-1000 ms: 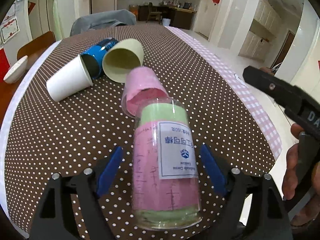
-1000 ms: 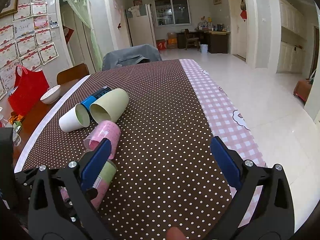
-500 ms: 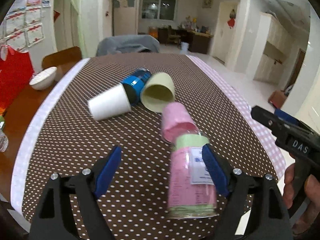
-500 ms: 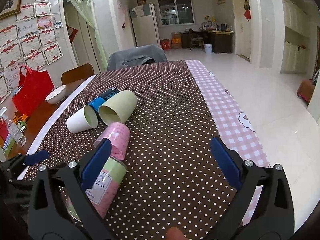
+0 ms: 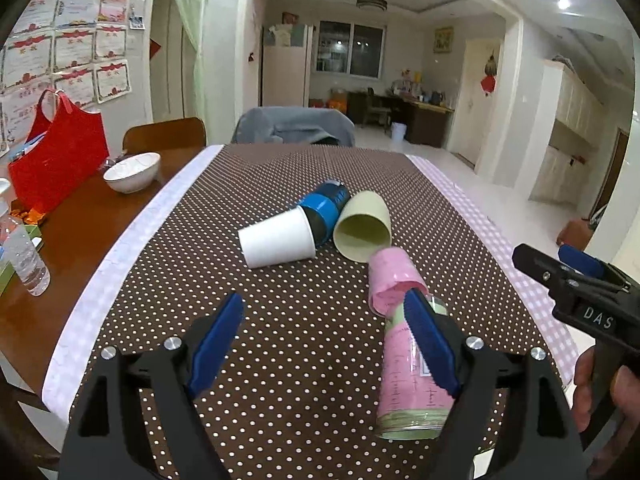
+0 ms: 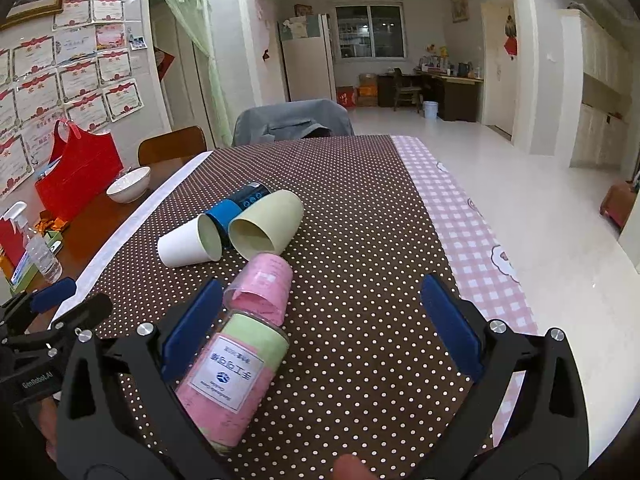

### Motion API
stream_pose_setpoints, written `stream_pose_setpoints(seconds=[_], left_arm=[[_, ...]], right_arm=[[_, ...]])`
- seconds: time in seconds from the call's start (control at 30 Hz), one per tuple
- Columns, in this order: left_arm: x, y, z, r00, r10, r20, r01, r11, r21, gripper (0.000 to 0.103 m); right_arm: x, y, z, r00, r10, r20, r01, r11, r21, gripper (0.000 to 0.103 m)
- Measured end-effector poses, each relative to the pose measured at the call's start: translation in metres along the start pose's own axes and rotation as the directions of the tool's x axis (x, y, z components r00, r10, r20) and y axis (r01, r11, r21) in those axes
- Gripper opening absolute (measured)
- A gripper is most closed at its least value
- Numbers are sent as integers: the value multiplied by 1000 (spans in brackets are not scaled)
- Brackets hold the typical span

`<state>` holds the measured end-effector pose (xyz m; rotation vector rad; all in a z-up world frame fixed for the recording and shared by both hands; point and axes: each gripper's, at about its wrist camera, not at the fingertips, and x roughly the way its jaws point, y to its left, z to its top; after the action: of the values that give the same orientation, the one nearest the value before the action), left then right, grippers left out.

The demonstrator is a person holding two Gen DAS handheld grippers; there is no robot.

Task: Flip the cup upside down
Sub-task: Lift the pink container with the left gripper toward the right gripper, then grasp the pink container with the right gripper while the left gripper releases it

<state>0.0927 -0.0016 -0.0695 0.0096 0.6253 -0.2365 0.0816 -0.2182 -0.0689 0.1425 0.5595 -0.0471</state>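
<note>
Several cups lie on their sides on the brown dotted tablecloth: a white paper cup, a blue cup, a pale yellow cup, a pink cup and a clear glass with pink and green paper and a label. My left gripper is open and empty, with the glass just behind its right finger. My right gripper is open and empty, with the glass by its left finger.
A white bowl, a red bag and a water bottle stand on the bare wooden table at left. A pink checked cloth covers the right table edge. A grey-draped chair stands at the far end.
My left gripper has pulled back and up and shifted left, away from the glass that lay between its fingers. The glass stays lying on the table. My right gripper has drawn back slightly.
</note>
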Motion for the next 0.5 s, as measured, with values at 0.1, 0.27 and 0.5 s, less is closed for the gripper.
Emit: stream_pose_setpoints(seconds=[0.1, 0.27, 0.5], left_arm=[[-8, 4, 0, 1000, 11, 21, -11, 1000, -7, 81], [-18, 11, 0, 998, 32, 57, -31, 999, -20, 81], [-28, 20, -2, 995, 49, 91, -46, 998, -40, 81]], right_arm=[[-1, 5, 2, 1000, 8, -2, -8, 1000, -8, 97], [-5, 15, 4, 1000, 25, -4, -25, 999, -24, 97], [-7, 28, 6, 998, 53, -22, -53, 998, -43, 97]])
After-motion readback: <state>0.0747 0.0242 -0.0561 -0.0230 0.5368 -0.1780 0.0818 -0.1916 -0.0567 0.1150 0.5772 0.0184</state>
